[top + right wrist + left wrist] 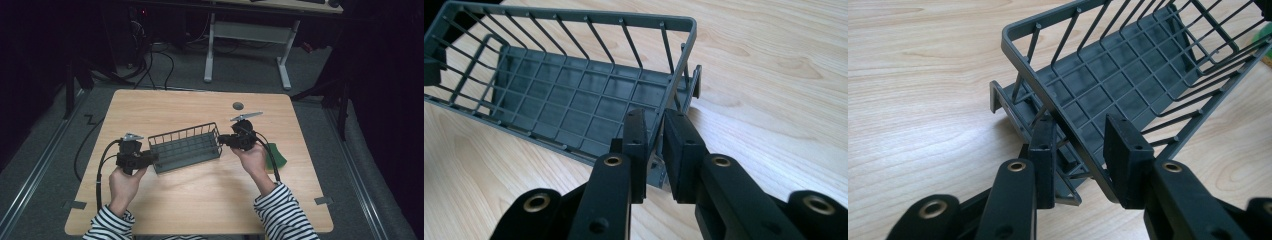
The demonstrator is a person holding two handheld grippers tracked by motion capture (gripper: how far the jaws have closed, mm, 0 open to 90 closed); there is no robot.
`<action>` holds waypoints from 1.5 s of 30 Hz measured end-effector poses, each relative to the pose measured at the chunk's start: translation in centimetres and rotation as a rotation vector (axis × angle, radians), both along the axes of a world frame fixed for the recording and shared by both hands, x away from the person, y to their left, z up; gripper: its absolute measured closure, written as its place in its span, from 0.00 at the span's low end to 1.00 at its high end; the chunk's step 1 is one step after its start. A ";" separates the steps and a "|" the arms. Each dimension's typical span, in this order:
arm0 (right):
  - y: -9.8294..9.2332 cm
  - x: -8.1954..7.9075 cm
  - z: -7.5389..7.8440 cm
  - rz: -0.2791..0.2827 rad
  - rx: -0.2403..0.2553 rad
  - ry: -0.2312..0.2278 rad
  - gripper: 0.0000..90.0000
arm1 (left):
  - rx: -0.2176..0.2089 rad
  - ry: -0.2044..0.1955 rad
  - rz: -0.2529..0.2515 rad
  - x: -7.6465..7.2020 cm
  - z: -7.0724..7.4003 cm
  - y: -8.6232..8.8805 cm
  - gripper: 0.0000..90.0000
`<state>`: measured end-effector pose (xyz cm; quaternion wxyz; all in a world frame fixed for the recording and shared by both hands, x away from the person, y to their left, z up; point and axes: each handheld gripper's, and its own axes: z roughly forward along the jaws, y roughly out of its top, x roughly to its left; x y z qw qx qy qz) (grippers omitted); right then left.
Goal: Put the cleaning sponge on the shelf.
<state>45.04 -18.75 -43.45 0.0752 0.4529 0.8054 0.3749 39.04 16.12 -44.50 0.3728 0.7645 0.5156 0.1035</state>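
Observation:
A dark grey wire basket (185,145) with nothing in it lies lengthwise across the middle of the wooden table (200,200). My left gripper (152,159) holds its left end. In the left gripper view the jaws (1080,145) straddle the end rim of the basket (1128,85) and are shut on it. My right gripper (222,141) holds the other end. In the right gripper view it (654,145) is clamped on the end wall of the basket (564,100). Whether the basket rests on the table or hangs just above it I cannot tell.
A flat green pad (276,155) lies on the table just right of my right hand. A round cable hole (238,105) sits near the table's far edge. Behind the table stands a white-legged desk (250,30), with cables on the floor.

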 end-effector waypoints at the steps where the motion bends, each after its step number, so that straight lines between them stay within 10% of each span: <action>1: -0.1 -0.3 0.1 0.000 -0.007 -0.004 0.89 | -0.003 -0.002 -0.002 -0.1 0.0 -0.1 0.75; 36: -2.3 -3.7 -0.8 0.004 0.046 -0.002 0.86 | -0.044 -0.005 -0.030 -2.6 -0.6 -1.1 0.73; 45: -2.1 -3.7 -0.8 -0.010 0.040 -0.016 0.63 | -0.058 -0.033 -0.017 -2.5 -0.9 -1.0 0.66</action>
